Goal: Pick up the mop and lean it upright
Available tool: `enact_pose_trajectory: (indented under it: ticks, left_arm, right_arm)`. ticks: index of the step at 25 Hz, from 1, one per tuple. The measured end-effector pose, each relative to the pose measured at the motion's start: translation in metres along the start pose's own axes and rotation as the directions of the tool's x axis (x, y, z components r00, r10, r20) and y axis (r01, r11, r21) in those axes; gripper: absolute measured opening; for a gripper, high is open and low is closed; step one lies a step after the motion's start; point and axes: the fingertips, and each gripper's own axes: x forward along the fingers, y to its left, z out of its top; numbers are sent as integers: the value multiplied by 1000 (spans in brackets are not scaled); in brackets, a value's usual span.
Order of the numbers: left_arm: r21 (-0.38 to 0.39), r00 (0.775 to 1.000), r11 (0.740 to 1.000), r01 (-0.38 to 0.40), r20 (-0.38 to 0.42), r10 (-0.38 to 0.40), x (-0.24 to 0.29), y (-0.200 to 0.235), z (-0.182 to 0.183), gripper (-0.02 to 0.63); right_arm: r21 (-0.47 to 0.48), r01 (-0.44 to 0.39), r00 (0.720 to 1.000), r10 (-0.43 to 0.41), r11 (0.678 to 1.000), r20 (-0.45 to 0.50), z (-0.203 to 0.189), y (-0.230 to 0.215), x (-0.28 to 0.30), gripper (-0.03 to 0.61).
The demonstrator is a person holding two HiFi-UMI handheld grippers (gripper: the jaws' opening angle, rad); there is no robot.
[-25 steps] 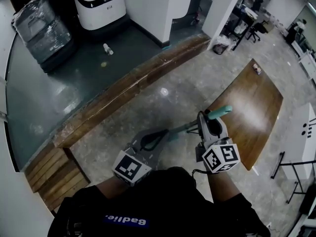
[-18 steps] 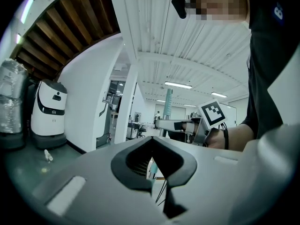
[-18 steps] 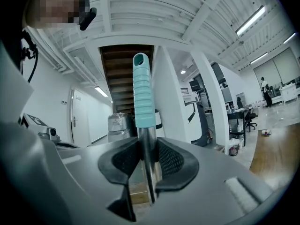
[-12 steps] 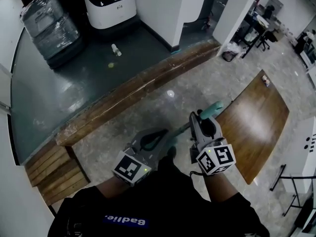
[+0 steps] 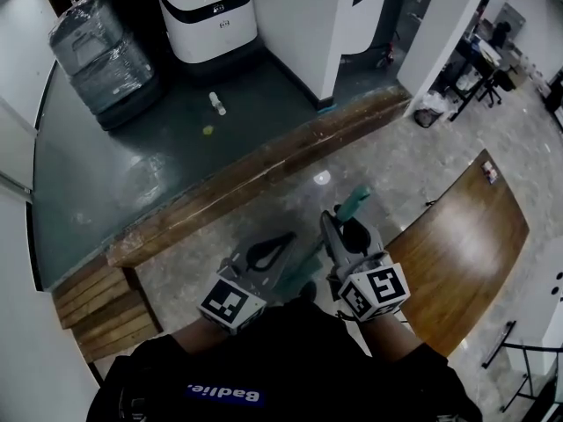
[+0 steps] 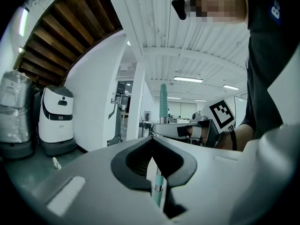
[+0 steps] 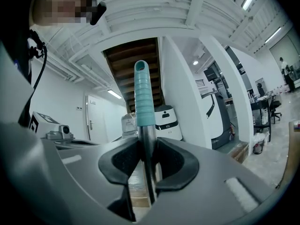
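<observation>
The mop's metal pole runs through both grippers; only its shaft point(image 5: 306, 255) and teal ribbed grip point(image 5: 354, 202) show, and the mop head is hidden. My left gripper point(image 5: 280, 251) is shut on the lower shaft point(image 6: 157, 184). My right gripper point(image 5: 339, 223) is shut on the pole point(image 7: 146, 158) just below the teal grip point(image 7: 143, 97). In the left gripper view the pole stands upright, its teal end point(image 6: 163, 102) rising behind the right gripper point(image 6: 187, 130). Both grippers sit close in front of the person's body, above the stone floor.
A long wooden ledge point(image 5: 264, 170) crosses the floor ahead, with a white robot point(image 5: 207, 16), a wrapped pallet point(image 5: 101, 55) and a small bottle point(image 5: 216, 104) beyond it. A brown tabletop point(image 5: 462, 244) lies to the right. Wooden steps point(image 5: 97, 310) are at the left.
Both grippers have carried the mop leftward in the head view. The teal grip has swung from pointing right to pointing more up the picture, and the ledge and white robot appear nearer.
</observation>
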Motion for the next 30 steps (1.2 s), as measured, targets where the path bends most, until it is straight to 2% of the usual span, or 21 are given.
enact_pose_trajectory:
  ticks: [5, 10, 15, 22, 30]
  left_arm:
    - [16, 999, 999, -45, -27, 45, 42, 17, -1, 20]
    - [28, 996, 995, -91, -21, 91, 80, 29, 5, 20]
    - [27, 992, 992, -124, -14, 125, 103, 47, 9, 20]
    - [16, 995, 995, -96, -6, 96, 131, 73, 13, 20]
    - [12, 1000, 1000, -17, -18, 18, 166, 130, 13, 20]
  right_arm:
    - [19, -39, 999, 39, 999, -1, 5, -37, 18, 110]
    - [10, -67, 998, 67, 998, -6, 12, -74, 36, 111]
    - [-4, -65, 998, 65, 998, -6, 18, -104, 53, 112]
    - [-18, -12, 1000, 12, 1000, 2, 30, -140, 78, 112]
    - [-15, 58, 998, -58, 998, 8, 35, -165, 125, 110]
